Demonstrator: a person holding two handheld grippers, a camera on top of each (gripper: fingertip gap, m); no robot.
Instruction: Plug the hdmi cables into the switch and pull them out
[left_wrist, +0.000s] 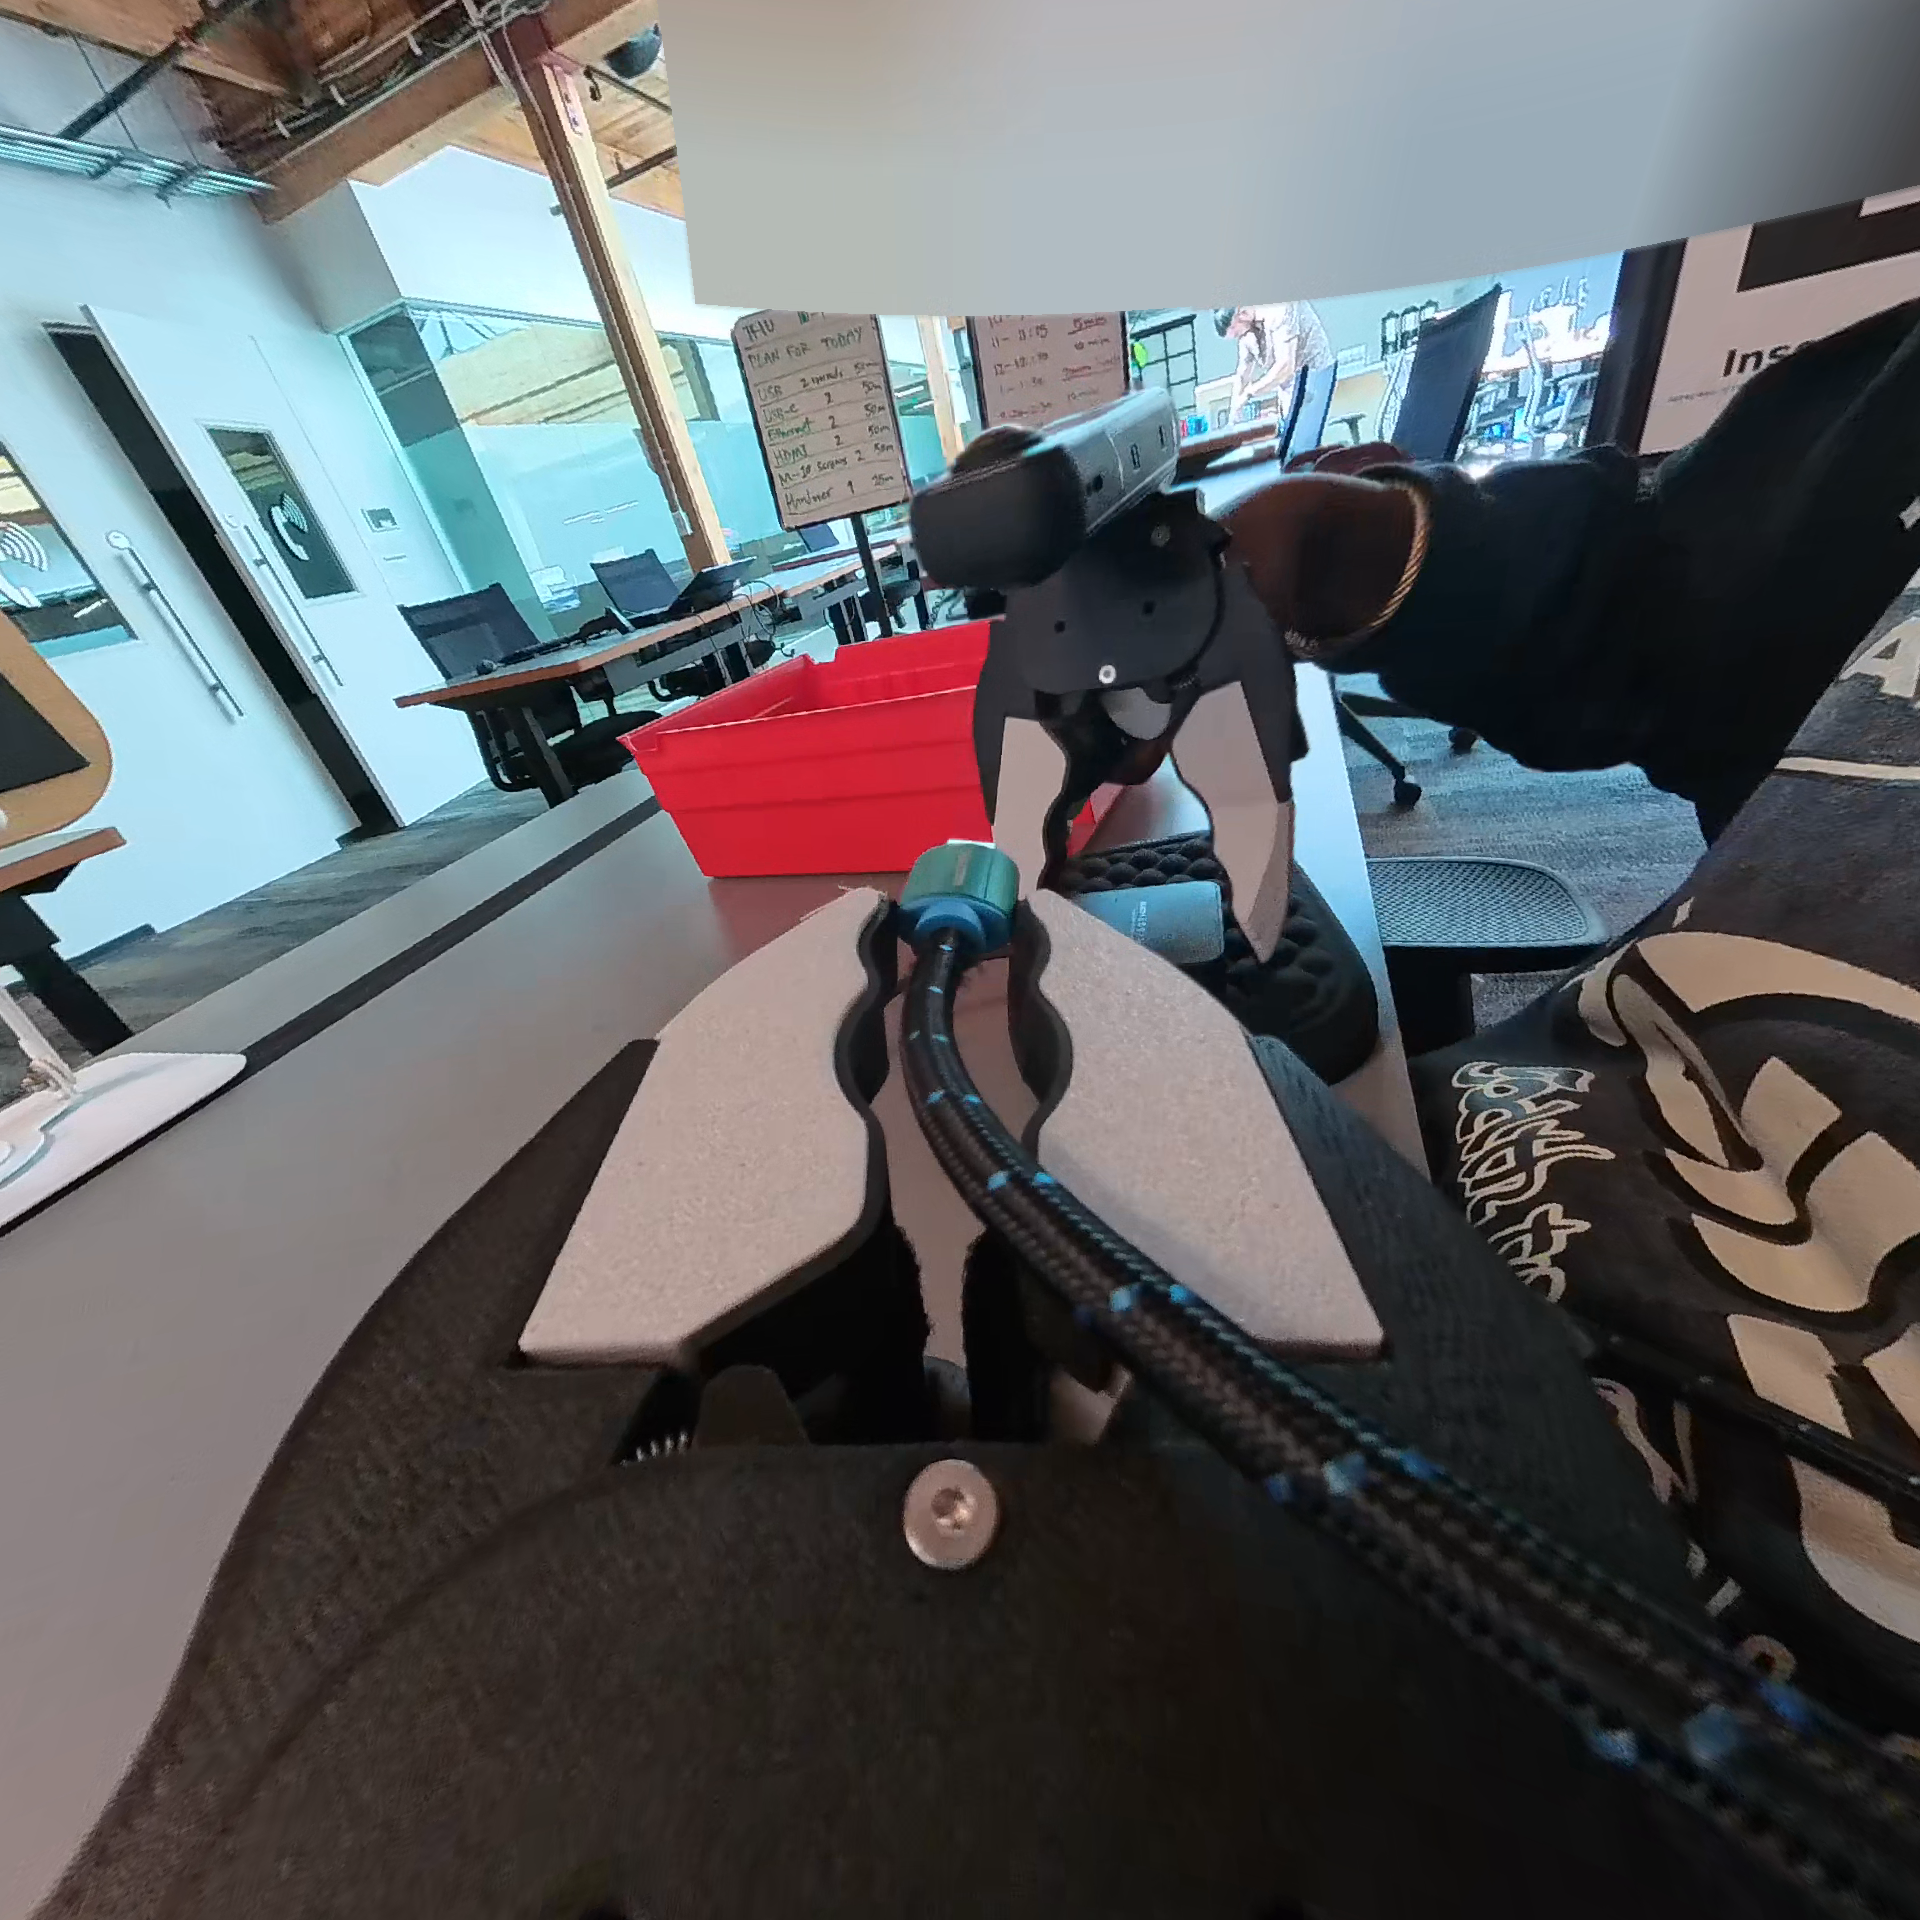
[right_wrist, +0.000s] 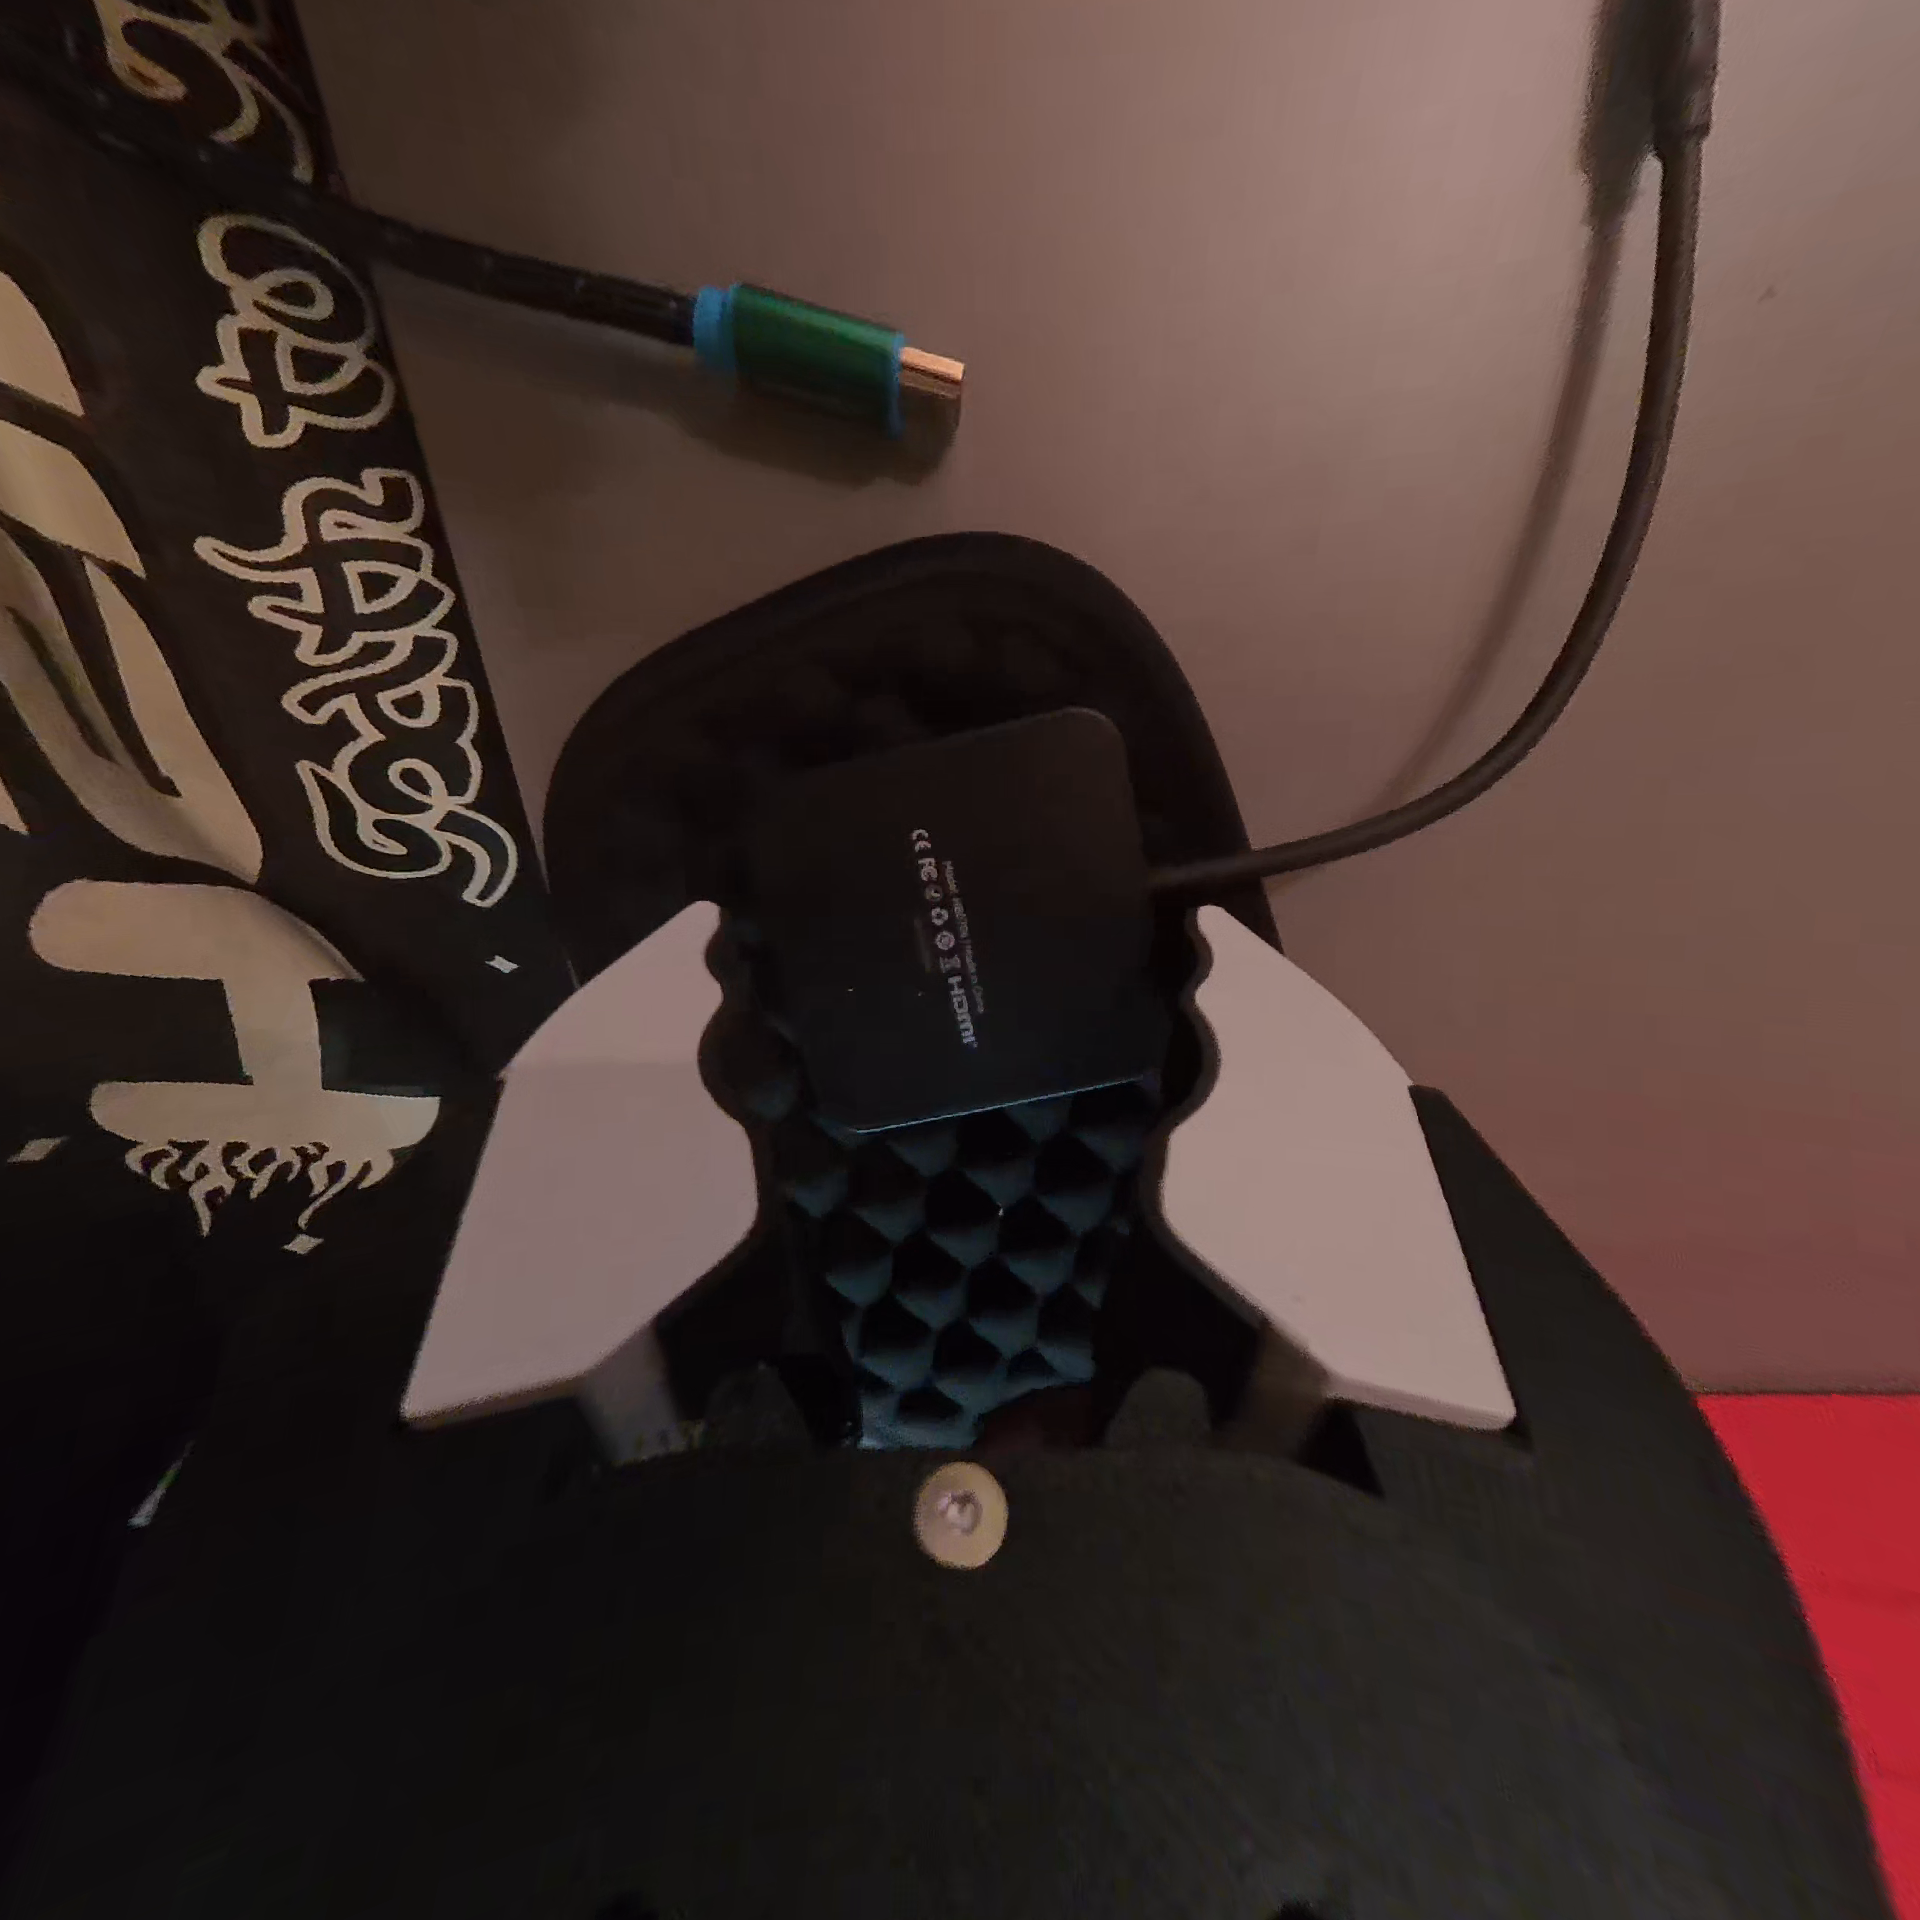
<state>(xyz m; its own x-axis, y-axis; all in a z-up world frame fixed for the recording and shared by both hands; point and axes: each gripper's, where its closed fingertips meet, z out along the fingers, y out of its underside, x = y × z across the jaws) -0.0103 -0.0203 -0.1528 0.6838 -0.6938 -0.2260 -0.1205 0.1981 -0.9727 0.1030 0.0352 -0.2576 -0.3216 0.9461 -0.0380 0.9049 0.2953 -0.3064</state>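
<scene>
**Plug held, switch bracketed on its pad**

Braided cable (left_wrist: 1039, 1174) runs up the middle of the left gripper (left_wrist: 961, 914), black with blue flecks, and ends in a green plug (left_wrist: 956, 883) with a blue collar. That gripper's fingers are nearly closed, pinching the plug body at their tips. In the right wrist view a similar green plug (right_wrist: 810, 348), its gold tip bare, hangs over the brown table (right_wrist: 1247, 312); it looks like the same one.

The switch (right_wrist: 956, 925) is a small flat black box with rounded corners. It lies on a black honeycomb foam pad (right_wrist: 966, 1247), and a thin black lead (right_wrist: 1621, 623) leaves its side. The right gripper (right_wrist: 961, 925) is spread wide, one finger on either side of the box; whether the pads touch it I cannot tell.

The box is probably light and smooth, so it will likely slide on the soft pad when a plug is pushed in; hold it by its two side edges. The plug shell is hard and takes a firm pinch, better than the cable, which is stiff but would bend. The gold tip needs square alignment with the port.

A red bin (left_wrist: 810, 769) stands behind.
</scene>
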